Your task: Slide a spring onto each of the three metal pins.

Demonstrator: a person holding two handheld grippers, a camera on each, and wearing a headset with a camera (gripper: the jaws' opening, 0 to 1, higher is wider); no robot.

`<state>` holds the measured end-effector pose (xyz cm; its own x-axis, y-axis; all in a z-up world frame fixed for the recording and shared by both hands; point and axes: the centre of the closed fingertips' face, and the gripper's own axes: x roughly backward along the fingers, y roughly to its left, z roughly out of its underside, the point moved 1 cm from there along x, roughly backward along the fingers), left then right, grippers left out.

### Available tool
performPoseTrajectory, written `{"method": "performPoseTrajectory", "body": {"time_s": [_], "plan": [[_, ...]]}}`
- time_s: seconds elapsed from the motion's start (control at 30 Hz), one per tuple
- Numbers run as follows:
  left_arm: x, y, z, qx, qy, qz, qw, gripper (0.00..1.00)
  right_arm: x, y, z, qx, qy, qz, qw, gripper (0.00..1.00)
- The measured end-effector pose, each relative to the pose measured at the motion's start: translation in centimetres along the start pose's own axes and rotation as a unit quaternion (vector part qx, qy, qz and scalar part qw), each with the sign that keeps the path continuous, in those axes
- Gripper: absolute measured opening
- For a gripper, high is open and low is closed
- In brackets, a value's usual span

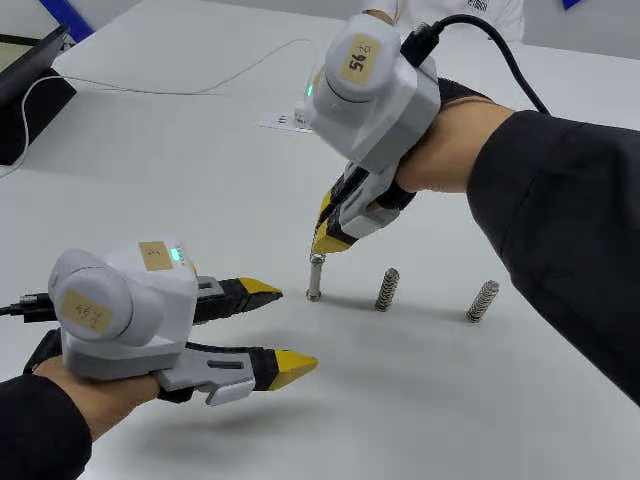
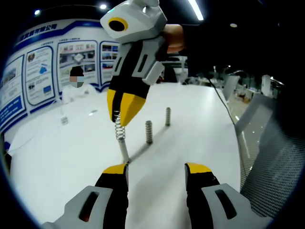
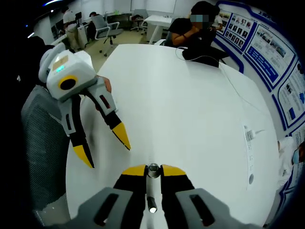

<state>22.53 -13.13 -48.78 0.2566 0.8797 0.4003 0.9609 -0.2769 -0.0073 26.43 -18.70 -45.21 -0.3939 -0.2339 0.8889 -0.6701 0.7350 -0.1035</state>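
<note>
Clenching a spring point(image 2: 119, 127) just over the pin point(image 1: 316, 279), the right gripper point(image 1: 326, 243) hovers; left gripper point(image 1: 293, 327) gapes nearby.

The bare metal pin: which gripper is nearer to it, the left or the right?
Right. The right gripper hangs just above the pin, shut on a spring over its top. The left gripper lies to the side, jaws open, apart from it.

Broad white desk point(image 1: 150, 180), blue-and-white poster-covered wall point(image 2: 43, 71) behind it, bright ceiling strip light point(image 2: 195, 9), grey office chairs point(image 3: 102, 26) beyond
</note>
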Motion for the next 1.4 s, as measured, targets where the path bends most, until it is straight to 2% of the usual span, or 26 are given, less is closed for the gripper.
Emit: {"method": "performPoseTrajectory", "body": {"time_s": [0.63,1.13,1.4], "plan": [[0.3,0.2,0.2,0.001,0.004,-0.003,1.0,0.48,-3.1,0.6,1.3,-0.011,0.025,-0.014,0.9995,0.12],[0.3,0.3,0.5,0.003,0.008,-0.003,1.0,0.47,-4.6,1.5,2.0,-0.012,0.037,-0.022,0.999,0.12],[0.3,0.3,0.5,0.003,0.009,-0.003,0.9999,0.47,-5.0,1.5,2.1,-0.018,0.032,-0.023,0.9991,0.12]]}}
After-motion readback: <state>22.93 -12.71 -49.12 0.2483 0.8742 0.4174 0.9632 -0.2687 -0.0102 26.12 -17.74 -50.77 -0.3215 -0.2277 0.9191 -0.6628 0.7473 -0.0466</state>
